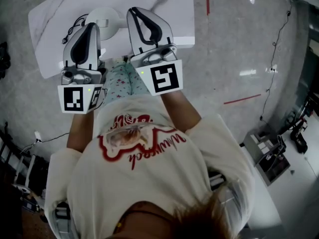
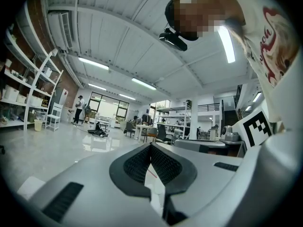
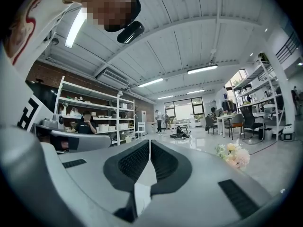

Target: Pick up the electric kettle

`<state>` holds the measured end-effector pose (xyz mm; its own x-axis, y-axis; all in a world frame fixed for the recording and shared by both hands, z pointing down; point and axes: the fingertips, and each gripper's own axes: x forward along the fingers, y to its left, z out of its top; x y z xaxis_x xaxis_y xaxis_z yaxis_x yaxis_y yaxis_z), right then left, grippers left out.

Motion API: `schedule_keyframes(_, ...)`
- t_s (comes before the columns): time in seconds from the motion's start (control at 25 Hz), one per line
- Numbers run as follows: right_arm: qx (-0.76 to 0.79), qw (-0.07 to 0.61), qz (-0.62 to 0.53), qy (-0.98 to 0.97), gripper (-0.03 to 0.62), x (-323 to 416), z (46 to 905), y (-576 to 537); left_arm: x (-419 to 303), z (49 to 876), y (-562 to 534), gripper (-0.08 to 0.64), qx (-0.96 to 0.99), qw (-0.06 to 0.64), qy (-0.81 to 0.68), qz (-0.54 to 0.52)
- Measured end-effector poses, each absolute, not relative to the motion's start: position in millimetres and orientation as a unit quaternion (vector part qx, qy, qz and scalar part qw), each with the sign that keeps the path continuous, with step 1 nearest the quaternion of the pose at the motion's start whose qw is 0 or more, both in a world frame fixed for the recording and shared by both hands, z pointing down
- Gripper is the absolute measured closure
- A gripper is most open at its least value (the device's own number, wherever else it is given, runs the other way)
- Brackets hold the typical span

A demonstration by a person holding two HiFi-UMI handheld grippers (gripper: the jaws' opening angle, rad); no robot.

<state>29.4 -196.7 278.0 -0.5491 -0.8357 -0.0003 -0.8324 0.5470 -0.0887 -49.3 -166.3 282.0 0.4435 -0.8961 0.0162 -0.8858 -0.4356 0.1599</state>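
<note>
Head view: the white electric kettle (image 1: 112, 19) sits on the white table (image 1: 174, 9), just beyond the left gripper (image 1: 92, 26) and partly hidden by it. The right gripper (image 1: 134, 10) is alongside. Both jaw pairs are together and empty. My worry: unopened, they'd shove the kettle.

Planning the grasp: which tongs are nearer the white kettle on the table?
Left, going by the head view. The left tongs overlap the kettle on its left edge; the right tongs sit just off its right side. Both shut, empty.
</note>
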Motion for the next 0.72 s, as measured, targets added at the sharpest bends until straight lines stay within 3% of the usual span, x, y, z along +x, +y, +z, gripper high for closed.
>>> schedule_keyframes(0.72,-0.484,-0.02,-0.039,0.874,0.572,36.5,360.0,-192.8,-39.6,328.8,-165.7,0.561,0.862,0.094,-0.496,-0.039)
